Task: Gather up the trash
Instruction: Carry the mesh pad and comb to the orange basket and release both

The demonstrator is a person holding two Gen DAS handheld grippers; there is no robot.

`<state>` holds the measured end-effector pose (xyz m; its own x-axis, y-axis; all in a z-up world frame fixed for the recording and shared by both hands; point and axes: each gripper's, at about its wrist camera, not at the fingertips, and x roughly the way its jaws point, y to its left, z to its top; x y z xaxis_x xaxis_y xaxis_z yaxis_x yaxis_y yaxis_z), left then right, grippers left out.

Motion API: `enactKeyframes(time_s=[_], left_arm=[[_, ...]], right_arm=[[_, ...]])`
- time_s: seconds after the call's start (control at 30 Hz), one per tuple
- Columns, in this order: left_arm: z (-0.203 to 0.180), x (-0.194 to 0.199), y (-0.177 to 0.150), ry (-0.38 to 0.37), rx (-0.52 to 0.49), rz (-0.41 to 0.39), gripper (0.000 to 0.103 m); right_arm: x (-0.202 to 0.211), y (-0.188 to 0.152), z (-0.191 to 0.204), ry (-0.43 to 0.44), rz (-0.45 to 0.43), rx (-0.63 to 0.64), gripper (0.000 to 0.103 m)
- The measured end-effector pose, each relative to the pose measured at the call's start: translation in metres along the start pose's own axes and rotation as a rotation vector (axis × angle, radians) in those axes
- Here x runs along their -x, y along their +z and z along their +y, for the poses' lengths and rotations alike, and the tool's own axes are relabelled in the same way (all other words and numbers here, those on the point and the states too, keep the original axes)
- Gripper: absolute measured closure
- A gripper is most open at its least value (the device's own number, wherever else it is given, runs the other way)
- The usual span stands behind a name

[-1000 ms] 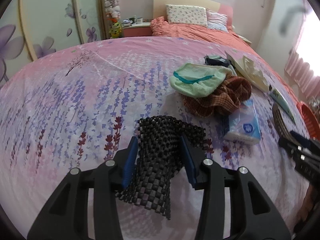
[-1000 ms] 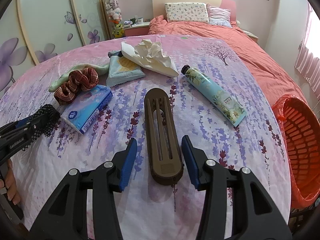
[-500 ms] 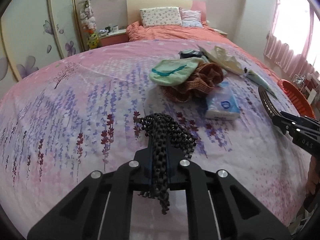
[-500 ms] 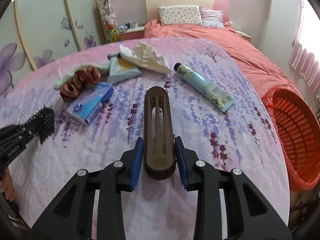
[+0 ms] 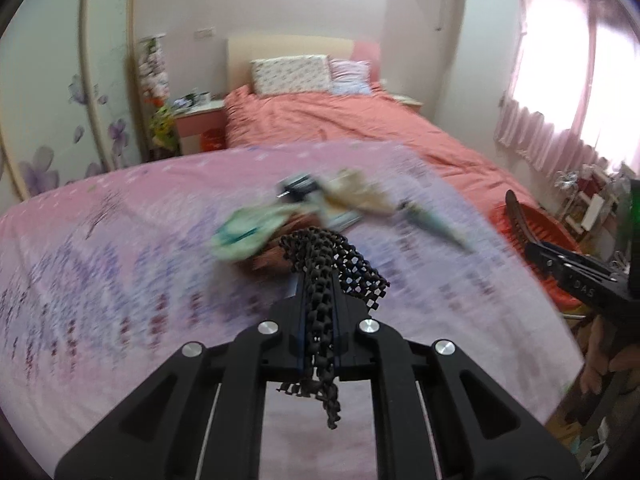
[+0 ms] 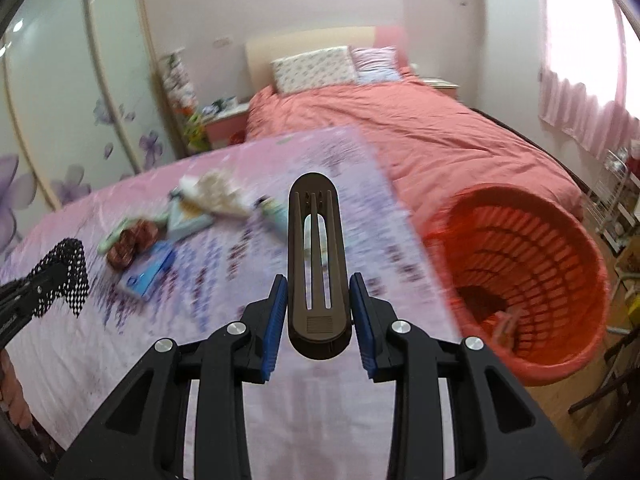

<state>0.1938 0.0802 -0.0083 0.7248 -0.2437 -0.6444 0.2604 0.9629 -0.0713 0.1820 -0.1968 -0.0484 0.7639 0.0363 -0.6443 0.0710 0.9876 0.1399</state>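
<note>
The right tongs (image 6: 319, 312) pinch the brown clip (image 6: 316, 264); the left tongs (image 5: 320, 304) pinch the black mesh (image 5: 332, 264). The basket (image 6: 520, 280) sits at three o'clock, so a hasty release may miss it.

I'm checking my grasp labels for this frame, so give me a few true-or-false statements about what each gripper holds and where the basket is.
1. The left gripper is shut on the black mesh. True.
2. The right gripper is empty. False: it holds the brown clip between its blue pads.
3. The clip lies flat on the bed. False: it is lifted clear of the bedspread, pointing away from the camera.
4. The orange basket sits to the right of the clip in the right wrist view. True.
5. The basket holds nothing. False: something small lies at its bottom, too blurred to name.
</note>
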Motion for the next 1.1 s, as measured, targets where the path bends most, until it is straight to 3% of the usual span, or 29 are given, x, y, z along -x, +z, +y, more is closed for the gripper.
enactKeyframes(time_s=[0.33, 0.67, 0.8, 0.83, 0.93, 1.0, 1.1], left_arm=[[-0.136, -0.043, 0.043, -0.21, -0.073, -0.013, 0.093], [-0.254, -0.104, 0.059, -0.364, -0.167, 0.035, 0.092], [-0.287, -0.134, 0.061, -0.372, -0.204, 0.065, 0.09], [-0.292, -0.138, 0.06, -0.366, -0.208, 0.069, 0.087], [-0.299, -0.157, 0.059, -0.34, -0.213, 0.095, 0.062], [-0.296, -0.168, 0.055, -0.315, -0.21, 0.111, 0.058], [-0.286, -0.174, 0.05, -0.284, -0.208, 0.127, 0.055]], right_arm=[[0.02, 0.015, -0.092, -0.157, -0.053, -0.055, 0.07], [0.016, 0.017, -0.165, -0.161, -0.09, -0.173, 0.07], [0.005, 0.016, -0.185, -0.135, -0.088, -0.23, 0.07], [0.001, 0.016, -0.19, -0.127, -0.089, -0.242, 0.07], [-0.009, 0.014, -0.204, -0.095, -0.079, -0.274, 0.068], [-0.014, 0.012, -0.209, -0.094, -0.072, -0.291, 0.057], [-0.018, 0.005, -0.212, -0.108, -0.057, -0.304, 0.054]])
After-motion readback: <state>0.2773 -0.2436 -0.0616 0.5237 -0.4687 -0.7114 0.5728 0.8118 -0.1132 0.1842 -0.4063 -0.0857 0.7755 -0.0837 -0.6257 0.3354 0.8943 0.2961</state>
